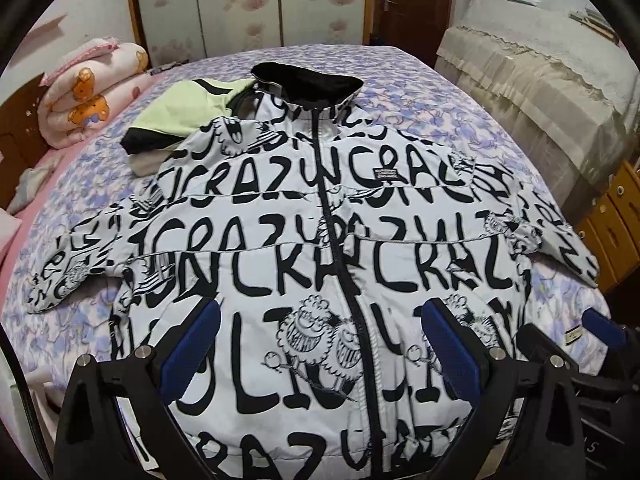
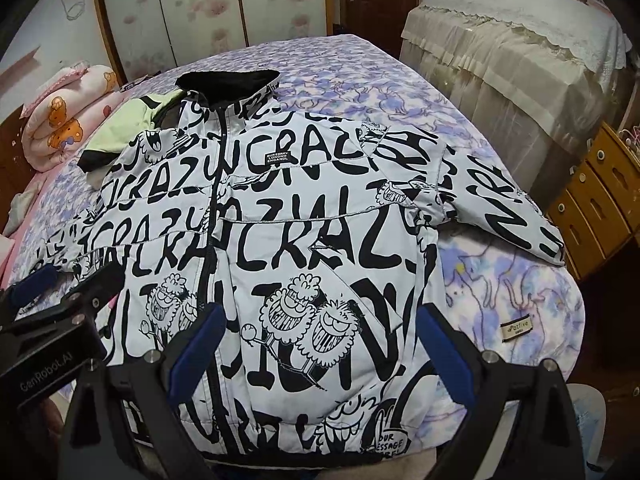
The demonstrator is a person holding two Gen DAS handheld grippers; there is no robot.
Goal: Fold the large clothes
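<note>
Jaws of both grippers, left (image 1: pixel 320 348) and right (image 2: pixel 316 344), spread above the flat jacket (image 1: pixel 320 240) on the bed (image 1: pixel 400 92).

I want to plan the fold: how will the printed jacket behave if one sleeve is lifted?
The printed jacket looks puffy and quilted, so it will probably bend softly rather than crease sharply. The right sleeve lies limp over the bed, so it will likely droop. Its smooth shell may slip between open pads.

Floral-quilted bed (image 1: pixel 420 80) under spread printed jacket (image 1: pixel 280 240), green-black garment (image 1: pixel 180 116), rolled pink blanket (image 1: pixel 92 96).
</note>
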